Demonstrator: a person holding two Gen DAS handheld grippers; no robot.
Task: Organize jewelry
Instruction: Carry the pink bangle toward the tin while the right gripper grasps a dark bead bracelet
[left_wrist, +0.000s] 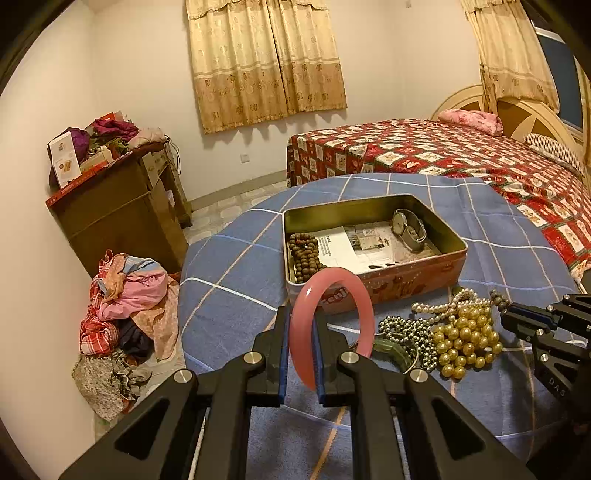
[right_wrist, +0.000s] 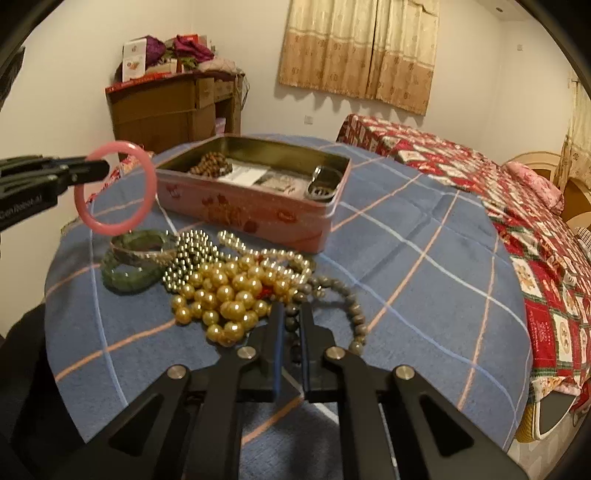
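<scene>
A pink bangle (left_wrist: 364, 295) stands upright in my left gripper (left_wrist: 301, 325), which is shut on its left arc, just in front of the pink tin box (left_wrist: 406, 273). The right wrist view shows that bangle (right_wrist: 147, 192) raised above the blue checked table (right_wrist: 406, 258). The tin (right_wrist: 240, 210) holds brown wooden beads (left_wrist: 304, 254), a steel watch (left_wrist: 408, 227) and paper. My right gripper (right_wrist: 291, 314) is shut on a grey bead bracelet (right_wrist: 351, 299) at the near edge of the jewelry pile. Gold pearls (right_wrist: 225, 295), small metal beads (right_wrist: 188, 258) and green bangles (right_wrist: 129, 277) lie there.
A bed with a red patterned cover (left_wrist: 461, 155) stands to the right behind the table. A wooden cabinet (left_wrist: 122, 210) piled with clutter stands at the left wall, with a heap of clothes (left_wrist: 125, 306) on the floor beside the table's edge.
</scene>
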